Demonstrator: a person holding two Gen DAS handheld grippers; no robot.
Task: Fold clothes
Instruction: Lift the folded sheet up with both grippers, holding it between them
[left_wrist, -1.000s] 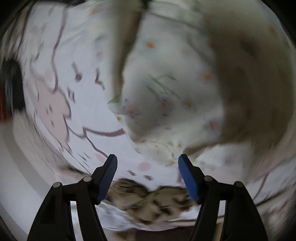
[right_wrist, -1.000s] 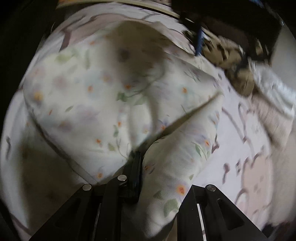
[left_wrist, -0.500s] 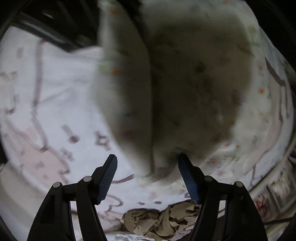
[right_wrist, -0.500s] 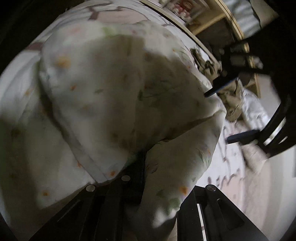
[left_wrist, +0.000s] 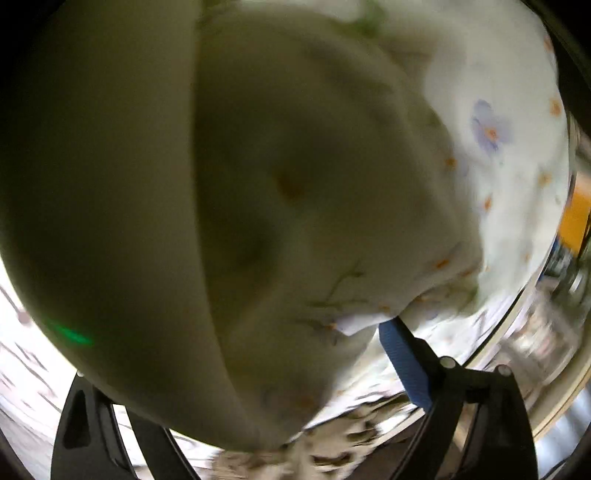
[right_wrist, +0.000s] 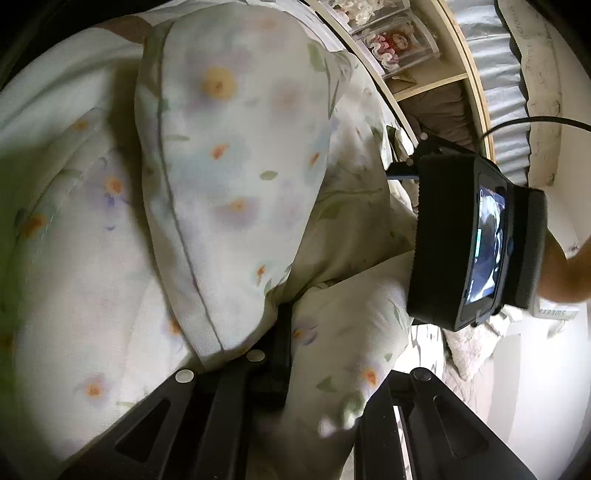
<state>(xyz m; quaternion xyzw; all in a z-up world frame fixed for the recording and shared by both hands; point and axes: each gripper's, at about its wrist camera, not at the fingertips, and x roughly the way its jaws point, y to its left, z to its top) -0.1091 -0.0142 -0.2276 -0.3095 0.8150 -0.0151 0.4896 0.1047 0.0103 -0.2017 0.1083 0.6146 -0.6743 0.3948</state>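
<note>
the floral garment (right_wrist: 236, 177) hangs lengthwise, bunched; right gripper (right_wrist: 317, 354) clamps its fold; left gripper (left_wrist: 236, 369) jaws opening, cloth draped between them.

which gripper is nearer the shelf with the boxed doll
Left. In the right wrist view the left gripper reaches over the floral garment just below the shelf; the right gripper is shut on the garment, farther away.

Printed bedsheet (left_wrist: 22, 373) underneath. Tan patterned cloth (left_wrist: 332, 454) bunched at the bed's edge. Wooden shelf (right_wrist: 424, 86) beyond, holding a clear box (right_wrist: 395, 44). Black cable (right_wrist: 535, 120) near shelf.
</note>
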